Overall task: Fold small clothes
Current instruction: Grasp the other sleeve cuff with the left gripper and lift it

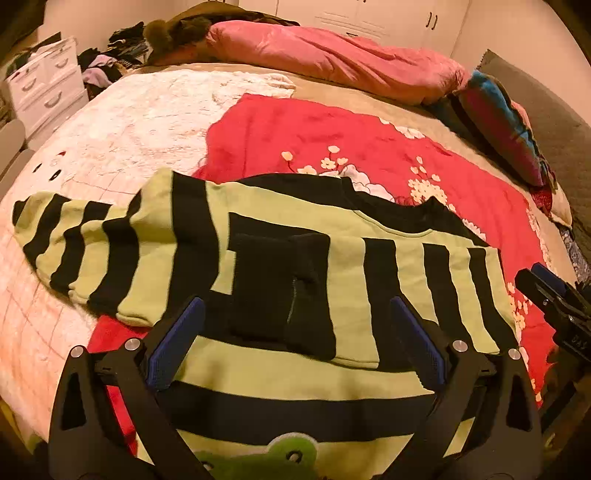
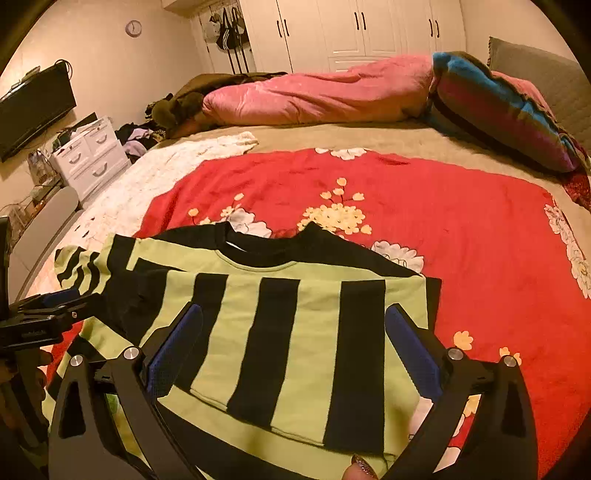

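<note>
A green and black striped sweater [image 1: 280, 273] lies flat on the red floral blanket [image 1: 295, 133], with a frog patch [image 1: 258, 458] near its hem. One sleeve is folded across the chest; the other sleeve [image 1: 74, 236] stretches out to the left. My left gripper [image 1: 295, 317] is open, its blue pads [image 1: 177, 339] spread above the folded sleeve's black cuff. My right gripper [image 2: 293, 321] is open over the folded sleeve [image 2: 280, 343] on the sweater's right side. The right gripper also shows at the left wrist view's right edge [image 1: 554, 295]. The left gripper shows at the right wrist view's left edge [image 2: 40, 314].
A rolled pink duvet [image 2: 317, 92] and a striped pillow [image 2: 509, 107] lie at the far side of the bed. A white blanket [image 1: 122, 125] covers the bed's left part. A white drawer unit [image 2: 92, 155], a clothes pile and white wardrobes [image 2: 351, 29] stand beyond.
</note>
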`<state>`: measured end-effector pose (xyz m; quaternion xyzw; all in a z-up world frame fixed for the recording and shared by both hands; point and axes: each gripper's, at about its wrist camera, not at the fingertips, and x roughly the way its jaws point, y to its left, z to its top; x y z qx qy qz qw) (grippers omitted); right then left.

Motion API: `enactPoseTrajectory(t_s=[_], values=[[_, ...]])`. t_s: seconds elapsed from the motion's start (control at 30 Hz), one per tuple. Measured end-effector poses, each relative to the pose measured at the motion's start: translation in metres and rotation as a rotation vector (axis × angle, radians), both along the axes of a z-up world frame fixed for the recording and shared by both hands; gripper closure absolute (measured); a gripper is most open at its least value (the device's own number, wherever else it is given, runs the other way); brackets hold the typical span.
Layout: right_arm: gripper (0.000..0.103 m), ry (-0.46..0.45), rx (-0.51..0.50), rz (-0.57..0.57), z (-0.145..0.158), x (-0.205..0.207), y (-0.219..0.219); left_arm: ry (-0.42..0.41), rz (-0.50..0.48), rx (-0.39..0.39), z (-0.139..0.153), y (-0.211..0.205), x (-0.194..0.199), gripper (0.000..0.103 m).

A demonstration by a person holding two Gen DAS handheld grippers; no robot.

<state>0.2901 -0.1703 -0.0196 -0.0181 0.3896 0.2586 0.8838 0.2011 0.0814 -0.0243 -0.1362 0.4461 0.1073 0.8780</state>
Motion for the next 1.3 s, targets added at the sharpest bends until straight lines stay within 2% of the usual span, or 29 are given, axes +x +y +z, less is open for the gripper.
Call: enactPoseTrajectory(t_s=[0.27, 0.5, 0.7, 0.9, 1.17, 1.3], values=[[0.004, -0.048, 0.013, 0.002, 0.015, -0.017, 0.010, -0.013, 0.052, -0.027, 0.007, 0.025, -0.019, 0.009], [0.004, -0.005, 0.038, 0.033, 0.017, -0.035, 0.036, -0.054, 0.093, -0.029, 0.018, 0.048, -0.034, 0.009], [0.004, 0.011, 0.015, 0.093, 0.013, -0.058, 0.071, -0.071, 0.145, -0.044, 0.019, 0.075, -0.049, 0.010], [0.004, 0.028, -0.013, 0.145, 0.008, -0.076, 0.103, -0.087, 0.202, -0.018, 0.021, 0.102, -0.063, 0.009], [0.004, 0.013, -0.047, 0.244, 0.012, -0.105, 0.155, -0.114, 0.302, -0.066, 0.015, 0.149, -0.086, 0.009], [0.004, -0.025, -0.085, 0.288, 0.014, -0.117, 0.175, -0.139, 0.406, -0.162, 0.001, 0.184, -0.103, 0.009]])
